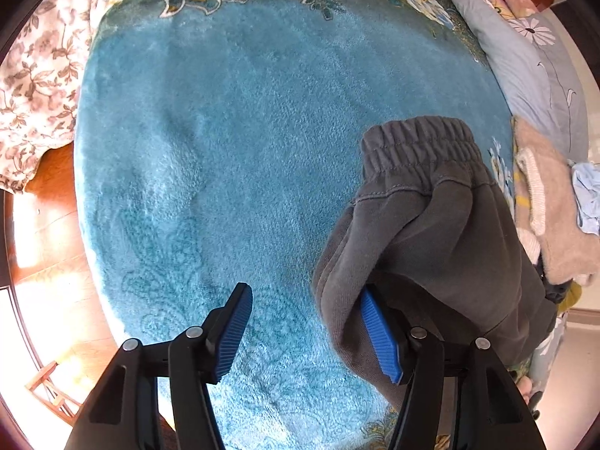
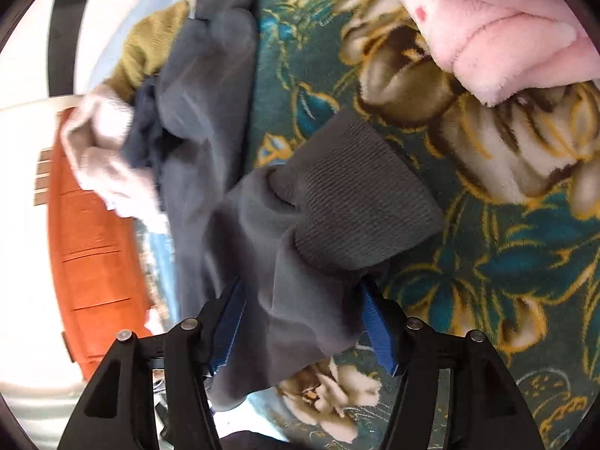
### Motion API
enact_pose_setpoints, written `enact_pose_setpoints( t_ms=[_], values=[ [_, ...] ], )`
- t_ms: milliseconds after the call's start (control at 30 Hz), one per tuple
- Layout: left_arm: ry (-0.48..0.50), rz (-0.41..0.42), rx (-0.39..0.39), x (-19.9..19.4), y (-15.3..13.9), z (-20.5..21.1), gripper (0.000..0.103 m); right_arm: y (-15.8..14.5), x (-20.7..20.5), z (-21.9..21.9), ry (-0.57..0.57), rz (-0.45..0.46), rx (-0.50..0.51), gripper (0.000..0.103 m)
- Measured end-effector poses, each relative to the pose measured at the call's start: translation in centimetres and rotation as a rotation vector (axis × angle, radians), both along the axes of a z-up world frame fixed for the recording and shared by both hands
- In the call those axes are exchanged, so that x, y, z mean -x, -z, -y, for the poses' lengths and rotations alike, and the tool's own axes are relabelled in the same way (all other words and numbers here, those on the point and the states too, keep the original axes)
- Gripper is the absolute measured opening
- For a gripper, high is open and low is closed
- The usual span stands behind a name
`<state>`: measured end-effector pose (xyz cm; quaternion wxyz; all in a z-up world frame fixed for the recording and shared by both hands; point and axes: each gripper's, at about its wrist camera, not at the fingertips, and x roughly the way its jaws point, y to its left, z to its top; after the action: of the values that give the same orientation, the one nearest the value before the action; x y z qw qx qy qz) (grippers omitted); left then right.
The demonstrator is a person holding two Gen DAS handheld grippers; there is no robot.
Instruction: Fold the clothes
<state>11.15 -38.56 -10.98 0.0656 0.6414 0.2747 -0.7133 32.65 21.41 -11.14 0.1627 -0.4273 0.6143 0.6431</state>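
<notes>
The grey sweatpants are lying on the teal plush blanket that is covering the bed. In your left wrist view they are filling the area from 2 to 5 o'clock, with the gathered elastic waistband pointing away toward 1 o'clock. The fabric is draping over the outer side of your left claw's right-hand finger.

That left claw is standing wide apart, its blue ribbed pads facing each other with only blanket showing between them; it is gripping nothing.

In your right wrist view, a ribbed cuff of the same sweatpants is sitting near the centre, and the leg fabric is running down between the fingers of your right claw. The fingers are spread fairly wide, with the cloth bunching in the gap. The pads are touching the fabric at both sides, but you cannot tell whether they are actually pinching it.

Moving outward in the left view, a beige knit garment is lying at 3 o'clock, just beside the sweatpants, and a pale blue floral pillow is resting at 2 o'clock. A floral-print cloth is hanging at 9 to 10 o'clock.

In the right view, a pink fleece item is occupying 1 o'clock, and an orange wooden piece of furniture is showing at 8 o'clock.
</notes>
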Motion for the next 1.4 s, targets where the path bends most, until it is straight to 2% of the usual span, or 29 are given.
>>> enact_pose_setpoints(
  t_ms=[33, 67, 133, 167, 300, 333, 400, 433, 533, 567, 600, 633, 700, 767, 833, 900, 967, 1000, 1067, 1133, 1167, 1233, 1300, 1400],
  values=[
    [-0.004, 0.001, -0.009, -0.1, 0.2, 0.1, 0.064, -0.6, 0.0, 0.1, -0.011, 0.029, -0.021, 0.012],
    [-0.008, 0.002, -0.018, -0.2, 0.4, 0.2, 0.064, -1.3, -0.2, 0.0, -0.023, 0.045, -0.040, 0.009],
    [-0.013, -0.002, -0.038, -0.4, 0.7, 0.5, 0.064, -2.9, -0.9, -0.3, -0.045, 0.017, -0.076, 0.008],
    [-0.015, -0.005, -0.048, -0.5, 0.8, 0.6, 0.064, -4.9, -1.7, -0.6, -0.055, -0.011, -0.123, 0.008],
    [-0.001, -0.026, -0.120, -0.7, 1.4, 0.3, 0.066, -10.8, -6.8, -3.1, -0.003, -0.134, -0.220, 0.007],
    [0.010, -0.023, -0.141, -0.6, 1.9, -0.2, 0.066, -11.3, -8.5, -3.8, 0.014, -0.121, -0.239, 0.007],
    [0.023, -0.030, -0.149, -0.8, 2.4, -1.0, 0.067, -10.2, -10.5, -4.3, 0.015, -0.025, -0.250, 0.007],
    [0.026, -0.039, -0.154, -0.9, 2.4, -1.2, 0.067, -8.9, -11.4, -4.3, 0.016, 0.046, -0.228, 0.008],
    [0.033, -0.064, -0.172, -1.3, 2.4, -1.5, 0.064, -4.5, -14.0, -2.8, 0.053, 0.171, -0.135, 0.007],
    [0.033, -0.070, -0.182, -1.4, 2.3, -1.5, 0.057, -3.7, -14.4, -2.5, 0.061, 0.190, -0.117, 0.008],
    [0.033, -0.076, -0.201, -1.3, 2.3, -1.5, 0.038, -3.0, -14.5, -2.1, 0.063, 0.201, -0.099, 0.008],
    [0.031, -0.073, -0.185, -1.3, 2.1, -1.6, 0.033, -2.8, -14.5, -1.9, 0.060, 0.207, -0.092, 0.008],
    [0.026, -0.066, -0.151, -1.3, 1.7, -1.8, 0.020, -2.8, -14.3, -1.6, 0.049, 0.207, -0.093, 0.008],
    [0.008, -0.100, -0.125, -1.2, 0.2, -1.5, 0.015, -3.7, -14.0, -1.5, 0.027, 0.188, -0.109, 0.008],
    [-0.021, -0.187, -0.124, -0.8, -2.4, -0.8, 0.014, -5.2, -13.4, -1.3, 0.000, 0.154, -0.133, 0.008],
    [-0.017, -0.290, -0.117, -0.9, -6.0, -0.2, 0.013, -7.3, -12.6, -0.8, -0.044, 0.086, -0.198, 0.008],
    [0.027, -0.327, -0.070, -1.0, -8.0, -0.2, 0.013, -9.3, -12.1, 0.0, -0.092, 0.019, -0.268, 0.008],
    [0.045, -0.319, -0.042, -1.3, -7.9, -0.5, 0.013, -10.1, -12.2, 0.5, -0.117, -0.008, -0.302, 0.008],
    [0.083, -0.233, 0.018, 0.8, -9.6, -0.4, 0.014, -8.6, -12.9, 0.9, -0.133, 0.044, -0.280, 0.008],
    [0.076, -0.120, 0.056, -0.6, -7.3, 0.2, 0.013, -6.3, -13.1, 0.9, -0.127, 0.117, -0.228, 0.008],
    [0.037, -0.107, 0.014, -1.5, -6.5, 0.9, 0.013, -4.6, -13.8, 0.8, -0.085, 0.154, -0.162, 0.008],
    [-0.048, -0.097, -0.087, -3.1, -5.5, 2.4, 0.013, -3.4, -15.1, 0.5, -0.026, 0.152, -0.099, 0.008],
    [-0.114, -0.099, -0.178, -3.9, -5.8, 3.7, 0.013, -4.0, -15.2, 0.2, -0.026, 0.128, -0.105, 0.008],
    [-0.104, -0.114, -0.196, -2.8, -7.1, 3.9, 0.013, -6.8, -14.2, -0.9, -0.019, 0.041, -0.131, 0.008]
  ],
)
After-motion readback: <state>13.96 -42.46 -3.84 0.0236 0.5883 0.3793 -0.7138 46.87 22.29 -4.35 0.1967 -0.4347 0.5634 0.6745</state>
